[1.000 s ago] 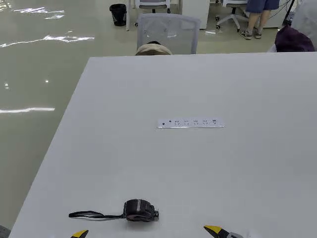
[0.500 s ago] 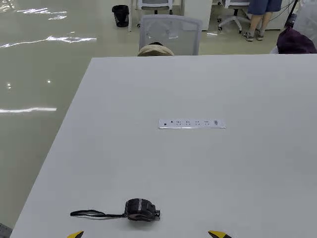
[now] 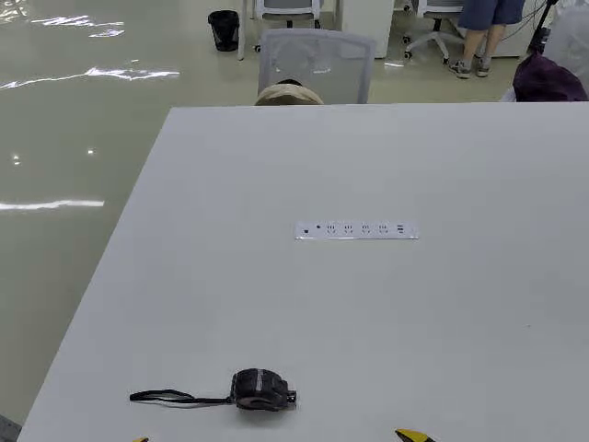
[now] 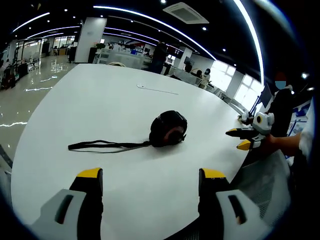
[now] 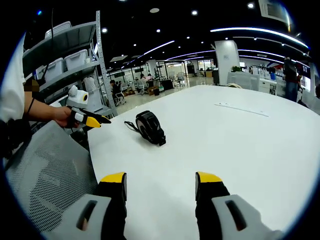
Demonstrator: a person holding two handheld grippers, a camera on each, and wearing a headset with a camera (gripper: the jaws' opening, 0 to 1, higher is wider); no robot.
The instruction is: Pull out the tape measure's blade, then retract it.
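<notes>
While wide-jawed, grippers (image 4: pixel 151 173) (image 5: pixel 160 176) off tape measure (image 4: pixel 169 129)

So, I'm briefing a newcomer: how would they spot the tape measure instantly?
Find the big white table. By its near edge lies the tape measure. Unlike the flat white socket strip farther back, it is dark, rounded and trails a thin black strap.

white table (image 3: pixel 460 322) | tape measure (image 3: pixel 262 389) near front edge | power strip (image 3: pixel 356 230) centre
</notes>
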